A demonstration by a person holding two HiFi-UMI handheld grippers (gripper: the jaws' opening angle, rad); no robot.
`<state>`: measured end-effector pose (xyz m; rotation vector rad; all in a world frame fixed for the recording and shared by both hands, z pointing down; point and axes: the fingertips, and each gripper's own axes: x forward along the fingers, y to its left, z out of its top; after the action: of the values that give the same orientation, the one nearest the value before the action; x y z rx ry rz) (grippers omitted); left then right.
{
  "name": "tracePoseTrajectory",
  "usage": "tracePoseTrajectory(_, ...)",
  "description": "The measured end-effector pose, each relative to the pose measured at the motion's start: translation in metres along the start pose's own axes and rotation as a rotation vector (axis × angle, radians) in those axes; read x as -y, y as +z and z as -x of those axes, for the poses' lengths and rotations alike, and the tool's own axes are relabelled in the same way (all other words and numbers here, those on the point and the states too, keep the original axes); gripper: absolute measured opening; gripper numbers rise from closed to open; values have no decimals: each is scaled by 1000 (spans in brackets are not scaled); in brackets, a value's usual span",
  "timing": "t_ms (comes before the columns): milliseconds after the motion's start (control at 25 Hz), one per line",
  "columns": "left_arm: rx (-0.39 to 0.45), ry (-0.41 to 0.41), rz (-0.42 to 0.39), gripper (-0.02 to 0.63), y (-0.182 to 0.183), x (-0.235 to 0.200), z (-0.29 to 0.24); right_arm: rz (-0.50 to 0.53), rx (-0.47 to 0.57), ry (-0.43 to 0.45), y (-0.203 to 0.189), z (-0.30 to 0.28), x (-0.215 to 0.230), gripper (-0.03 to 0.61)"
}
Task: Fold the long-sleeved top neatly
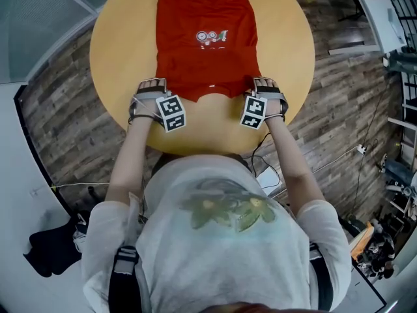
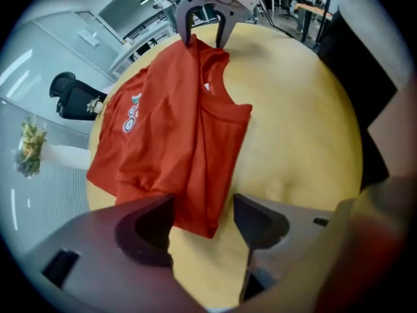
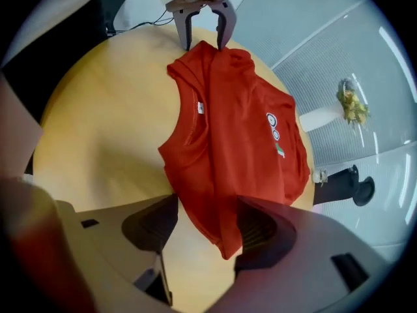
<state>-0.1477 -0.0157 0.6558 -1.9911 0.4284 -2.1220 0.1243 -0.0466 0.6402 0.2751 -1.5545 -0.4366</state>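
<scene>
A red long-sleeved top (image 1: 205, 44) with a small chest print lies flat on the round yellow table (image 1: 287, 38), its sleeves folded in and the collar end toward me. My left gripper (image 1: 151, 83) is at the near left shoulder corner and my right gripper (image 1: 264, 82) at the near right one. In the left gripper view the jaws (image 2: 203, 220) stand wide with the corner of the top (image 2: 176, 122) lying loose between them. In the right gripper view the right gripper (image 3: 205, 223) likewise straddles a corner of the top (image 3: 241, 129) without pinching it.
The table's near edge is just in front of my body. Wood-plank floor surrounds the table, with a dark cloth heap (image 1: 52, 246) on it at the lower left. A black office chair (image 2: 71, 96) and a vase of flowers (image 2: 29, 149) stand beyond the far edge.
</scene>
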Motion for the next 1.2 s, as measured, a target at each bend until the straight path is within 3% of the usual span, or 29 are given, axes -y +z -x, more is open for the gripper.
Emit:
tracePoseTrajectory(120, 10, -157, 61, 228, 0, 9, -6, -59, 12, 126, -2, -5, -6, 254)
tracePoseTrajectory(200, 11, -237, 111, 190, 0, 12, -7, -134, 26, 245, -3, -6, -16, 125)
tracePoseTrajectory(240, 10, -260, 128, 190, 1, 11, -6, -164, 31, 288, -4, -6, -18, 98)
tracePoseTrajectory(360, 11, -291, 154, 190, 2, 9, -6, -185, 21, 346, -4, -7, -18, 97)
tracePoseTrajectory(600, 31, -292, 200, 189, -1, 12, -6, -190, 11, 389, -1, -7, -20, 97)
tracePoseTrajectory(800, 133, -292, 281, 187, -4, 9, -4, -276, 107, 335, -2, -5, -16, 92)
tracePoseTrajectory(920, 245, -251, 430, 150, -6, 4, 0, -364, 174, 281, -2, -2, -16, 57)
tracePoseTrajectory(960, 282, -245, 508, 43, -6, 2, 3, -398, 189, 275, -2, 0, -17, 43)
tracePoseTrajectory(1040, 317, -285, 619, 40, -7, 4, 9, -444, 203, 292, -2, 3, -20, 38)
tracePoseTrajectory(1200, 300, -378, 644, 38, -10, 24, 21, -446, 228, 366, 2, 20, -33, 37)
